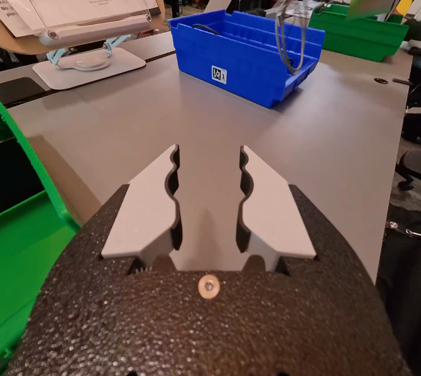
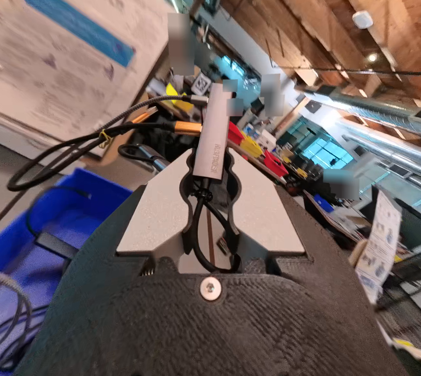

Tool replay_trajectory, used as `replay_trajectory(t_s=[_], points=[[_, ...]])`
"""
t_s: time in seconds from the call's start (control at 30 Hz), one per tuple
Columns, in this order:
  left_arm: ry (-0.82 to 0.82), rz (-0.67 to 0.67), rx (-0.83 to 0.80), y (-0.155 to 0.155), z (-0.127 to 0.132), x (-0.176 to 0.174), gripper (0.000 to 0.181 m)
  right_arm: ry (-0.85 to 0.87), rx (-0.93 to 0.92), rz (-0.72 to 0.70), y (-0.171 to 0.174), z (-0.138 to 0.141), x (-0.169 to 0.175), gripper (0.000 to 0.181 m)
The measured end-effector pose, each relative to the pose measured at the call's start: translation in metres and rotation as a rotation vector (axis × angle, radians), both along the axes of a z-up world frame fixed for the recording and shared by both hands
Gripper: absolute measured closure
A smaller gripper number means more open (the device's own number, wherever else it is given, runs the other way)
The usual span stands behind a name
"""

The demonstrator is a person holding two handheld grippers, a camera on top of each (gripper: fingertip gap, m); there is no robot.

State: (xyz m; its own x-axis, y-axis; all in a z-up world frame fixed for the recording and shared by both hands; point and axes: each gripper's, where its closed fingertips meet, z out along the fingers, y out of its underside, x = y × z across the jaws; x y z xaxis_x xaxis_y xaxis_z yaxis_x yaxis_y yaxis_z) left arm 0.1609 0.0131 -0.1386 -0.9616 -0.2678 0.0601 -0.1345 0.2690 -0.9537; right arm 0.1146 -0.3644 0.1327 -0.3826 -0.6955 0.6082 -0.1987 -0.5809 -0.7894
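My right gripper (image 2: 209,150) is shut on a slim grey USB hub (image 2: 213,128) and holds it in the air, tilted up. A braided cable with a silver plug (image 2: 197,99) and a black cable with an orange plug (image 2: 188,127) are plugged into the hub's left side and loop down to the left. The hub's own black lead (image 2: 200,217) is coiled between the fingers. A blue bin (image 2: 57,212) lies below left. My left gripper (image 1: 209,147) is open and empty, low over the grey table (image 1: 114,128). The blue bin (image 1: 241,62) stands ahead, with the cable loop (image 1: 281,46) hanging over it.
A document stand with printed sheets (image 1: 75,0) sits at the table's back left. Green bins stand at the left edge (image 1: 25,239) and behind right (image 1: 360,34). More cables lie in the blue bin (image 2: 13,319). Other tables with coloured bins stand behind. Some 45 cm of space lies between my two pairs of fingers.
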Motion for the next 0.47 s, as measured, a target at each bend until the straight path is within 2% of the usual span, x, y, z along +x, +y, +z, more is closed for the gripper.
replay_trajectory(t_s=[0.1, 0.2, 0.33, 0.47], points=[[0.012, -0.008, 0.028, 0.000, -0.008, -0.001, 0.131, 0.135, -0.070, -0.130, -0.027, -0.043, 0.013, 0.157], [0.028, -0.017, 0.050, 0.000, -0.014, -0.001, 0.131, 0.165, -0.113, -0.224, -0.045, -0.058, 0.014, 0.157], [0.039, -0.021, 0.057, 0.000, -0.018, -0.001, 0.131, 0.103, -0.138, -0.313, -0.066, -0.027, 0.003, 0.158], [0.062, -0.024, 0.049, -0.003, -0.021, 0.000, 0.131, 0.048, -0.069, -0.233, -0.059, 0.005, 0.004, 0.157]])
